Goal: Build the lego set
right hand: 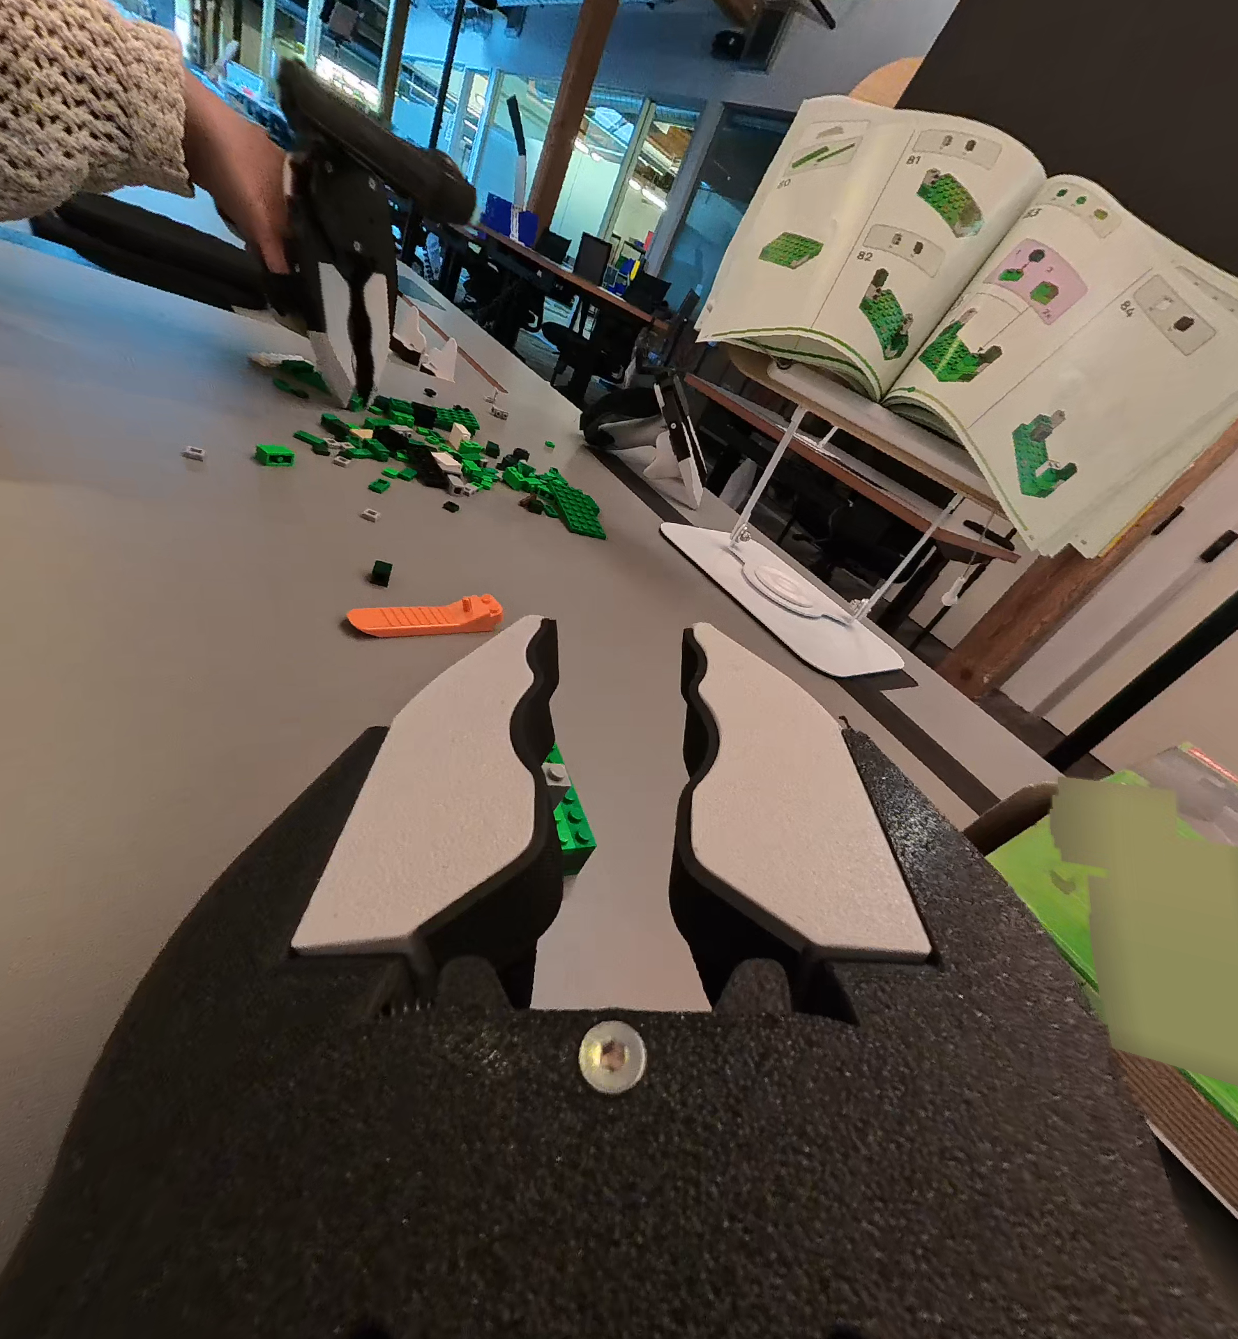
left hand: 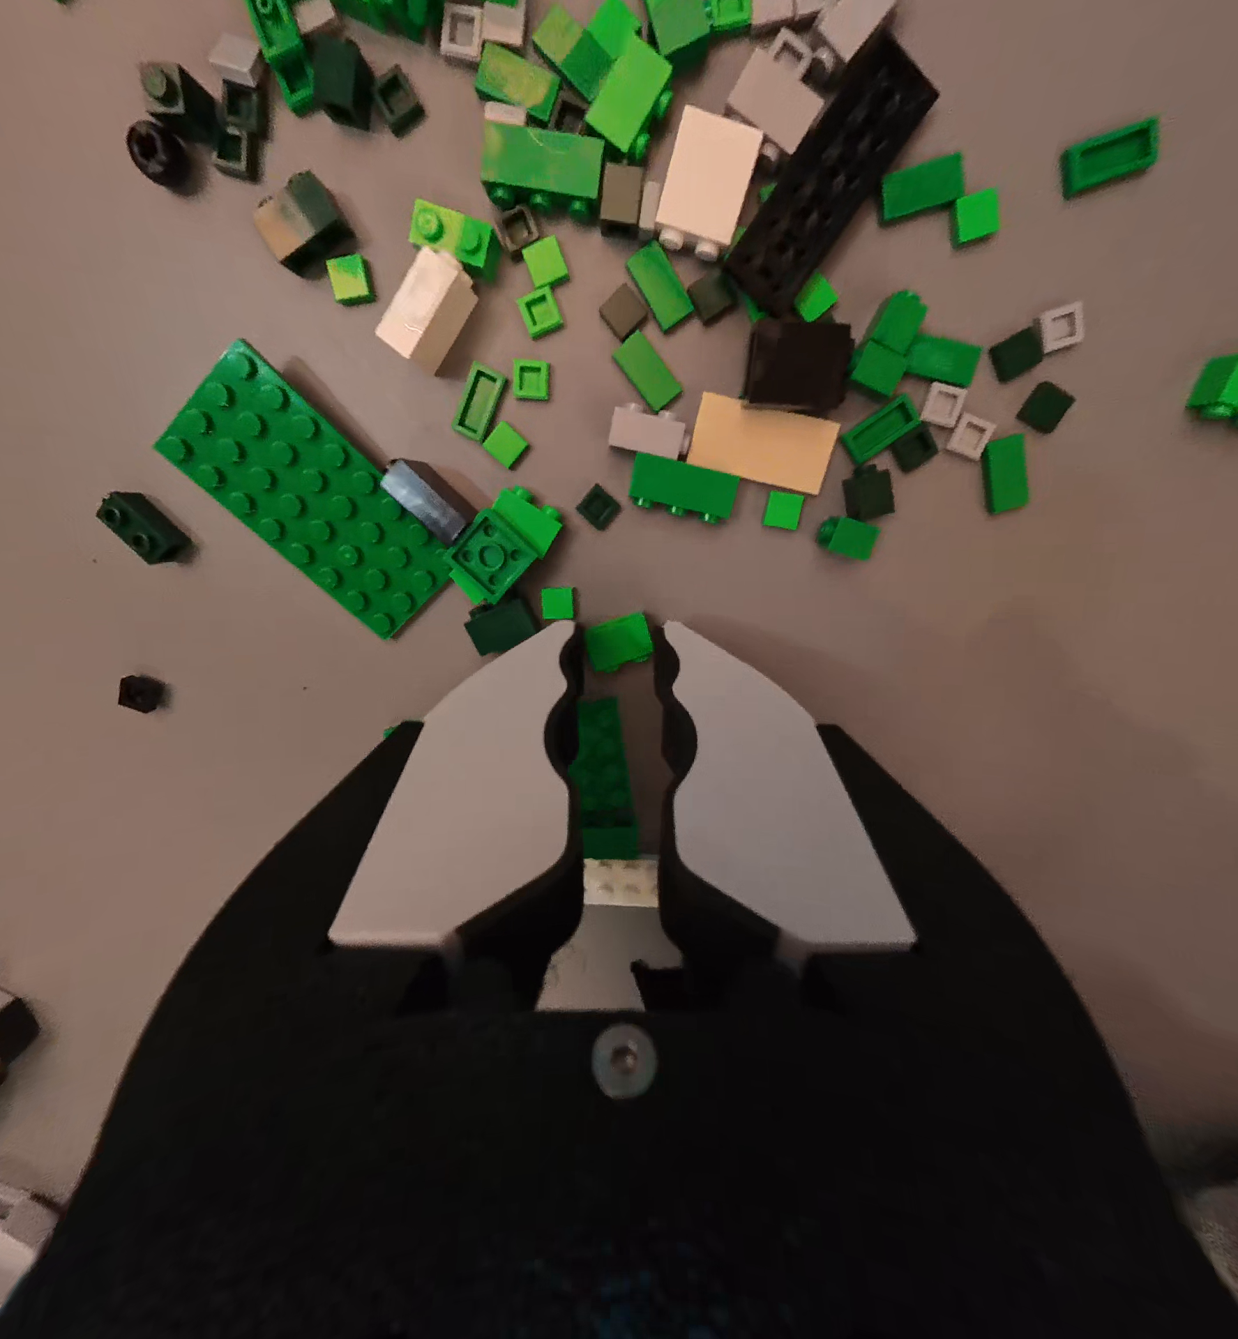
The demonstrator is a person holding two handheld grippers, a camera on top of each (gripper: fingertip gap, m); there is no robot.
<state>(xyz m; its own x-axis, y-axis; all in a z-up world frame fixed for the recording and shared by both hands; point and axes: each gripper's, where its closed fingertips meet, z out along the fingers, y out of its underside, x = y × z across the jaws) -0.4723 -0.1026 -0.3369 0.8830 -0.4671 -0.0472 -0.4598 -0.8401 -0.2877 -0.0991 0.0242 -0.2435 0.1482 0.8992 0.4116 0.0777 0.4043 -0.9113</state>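
— Which step is the left gripper [left hand: 619, 641] working on?

— It is picking from the scattered green, black and grey plastic bricks [left hand: 674, 290] on the grey counter [left hand: 130, 290] — pointing steeply down, jaws nearly together around a small bright-green brick [left hand: 619, 641]; whether they are actually gripping it cannot be told.

— And the right gripper [right hand: 616, 637]?

— It is lying low over the counter, jaws apart and holding nothing, beside a small green studded assembly [right hand: 574, 819]. Next, probably, the brick is going there, checked against the open instruction booklet [right hand: 963, 290].
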